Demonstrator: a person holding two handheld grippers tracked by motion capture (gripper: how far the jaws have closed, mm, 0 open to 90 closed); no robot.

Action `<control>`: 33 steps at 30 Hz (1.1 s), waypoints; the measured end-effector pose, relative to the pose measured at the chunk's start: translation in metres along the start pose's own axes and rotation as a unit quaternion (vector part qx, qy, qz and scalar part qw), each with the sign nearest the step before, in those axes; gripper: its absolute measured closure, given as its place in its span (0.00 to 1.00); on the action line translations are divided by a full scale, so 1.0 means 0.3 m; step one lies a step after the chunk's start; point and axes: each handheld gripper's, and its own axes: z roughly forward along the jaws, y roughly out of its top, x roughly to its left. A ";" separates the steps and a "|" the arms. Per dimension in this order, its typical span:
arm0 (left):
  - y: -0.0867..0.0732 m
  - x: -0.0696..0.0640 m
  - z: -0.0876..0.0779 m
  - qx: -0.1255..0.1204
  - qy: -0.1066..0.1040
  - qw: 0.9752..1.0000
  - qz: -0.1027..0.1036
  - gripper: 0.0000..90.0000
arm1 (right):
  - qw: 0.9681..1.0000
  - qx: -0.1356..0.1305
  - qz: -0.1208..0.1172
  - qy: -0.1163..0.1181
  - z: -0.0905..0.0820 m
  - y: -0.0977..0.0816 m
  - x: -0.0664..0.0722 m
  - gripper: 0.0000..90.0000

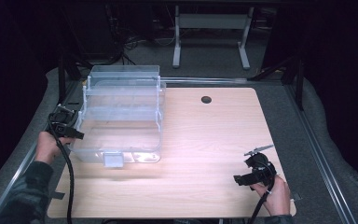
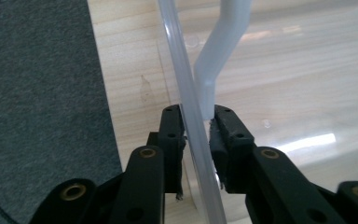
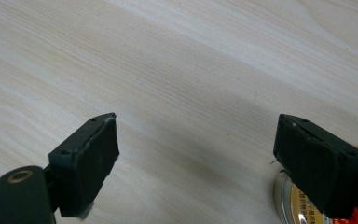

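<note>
Right gripper (image 1: 240,179) idles near-right, jaws wide, empty. I see left gripper (image 2: 196,127) clamped on left wall of clear bin (image 1: 121,116), far-left of table (image 1: 214,140). Bin lies right of it, long axis near-far; left hand nearer.

Left gripper (image 2: 196,135) jaws clamped; right gripper (image 3: 196,158) jaws wide.

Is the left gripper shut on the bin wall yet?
Shut: the left gripper pads press both sides of the clear bin wall.
</note>
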 end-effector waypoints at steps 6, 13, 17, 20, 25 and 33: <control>0.006 -0.013 0.003 0.008 0.019 1.000 0.009 0.90 | 1.000 -0.003 0.002 -0.001 -0.006 -0.003 -0.007 0.15; -0.001 -0.028 0.002 0.005 0.022 1.000 0.011 0.90 | 1.000 -0.005 0.001 0.000 -0.012 -0.003 -0.008 0.15; -0.006 -0.041 0.001 0.006 0.021 1.000 0.011 0.90 | 1.000 -0.008 0.002 0.002 -0.022 -0.006 -0.010 0.15; -0.008 -0.050 0.000 0.006 0.020 1.000 0.010 0.90 | 1.000 -0.009 0.003 -0.004 -0.030 -0.003 -0.011 0.15; -0.015 -0.074 -0.001 0.006 0.024 1.000 0.013 0.90 | 1.000 -0.011 0.002 0.003 -0.029 0.001 -0.008 0.15; -0.015 -0.122 0.004 0.007 0.019 1.000 0.021 0.89 | 1.000 -0.013 0.001 0.002 -0.036 0.006 -0.004 0.15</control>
